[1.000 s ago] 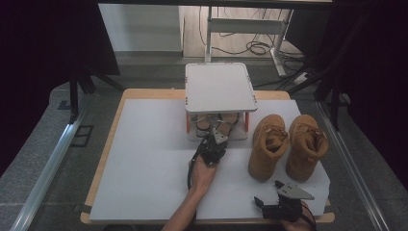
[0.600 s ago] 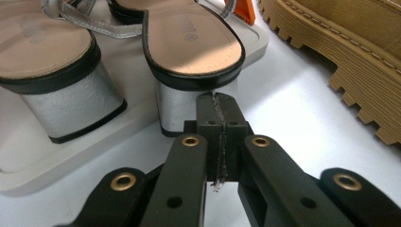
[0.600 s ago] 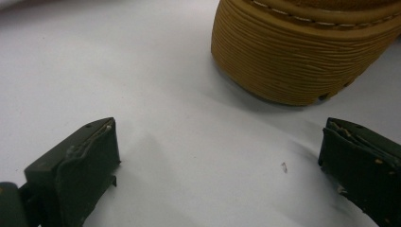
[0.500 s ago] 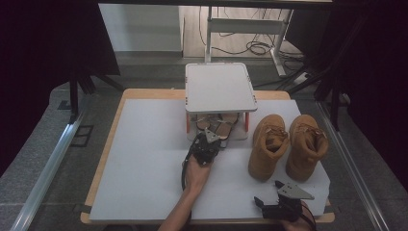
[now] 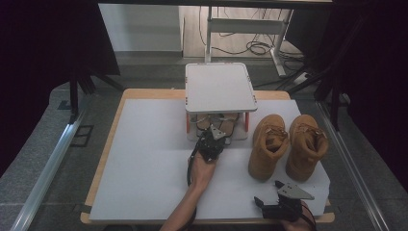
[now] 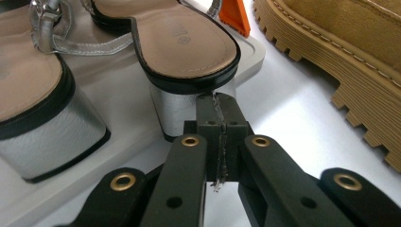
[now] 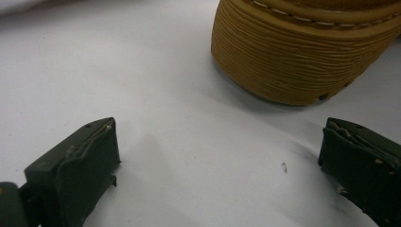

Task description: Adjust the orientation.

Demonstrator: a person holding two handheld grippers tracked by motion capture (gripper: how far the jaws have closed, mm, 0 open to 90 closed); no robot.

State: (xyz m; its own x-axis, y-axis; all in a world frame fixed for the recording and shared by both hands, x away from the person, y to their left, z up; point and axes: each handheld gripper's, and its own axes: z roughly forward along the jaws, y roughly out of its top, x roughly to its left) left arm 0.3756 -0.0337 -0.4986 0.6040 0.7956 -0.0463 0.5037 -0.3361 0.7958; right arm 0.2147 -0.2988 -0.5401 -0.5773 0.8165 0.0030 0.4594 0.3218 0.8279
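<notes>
R gripper [image 5: 269,203] sits nearest, at about 5 o'clock on the white table [image 5: 144,159], by the near edge. Its jaws stand wide apart w/ nothing between them; in the right gripper view only bare table lies in the gap, and the ribbed toe of a tan boot [image 7: 302,52] is just ahead at 1 o'clock.

Next out, the L gripper [image 5: 210,143] is near the table's centre, held by a hand [image 5: 202,168] whose forearm comes up from 6 o'clock. Its jaws are pressed flat together, holding nothing. In the left gripper view the closed tips are right at the silver block heel of a sandal [image 6: 189,56], at 12 o'clock from them; can't tell if they touch it.

The sandals [image 5: 219,126] are a pair w/ tan insoles, black edging and silver straps, standing on the low grey base of a small rack [image 5: 219,86], under its white top shelf; orange legs at the corners.

At 3 o'clock from the L gripper, two tan boots [image 5: 288,144] stand side by side, toes toward the near edge, just beside the rack.

Farthest, past the table at 12 o'clock: floor w/ cables [image 5: 255,48] and a metal frame.
</notes>
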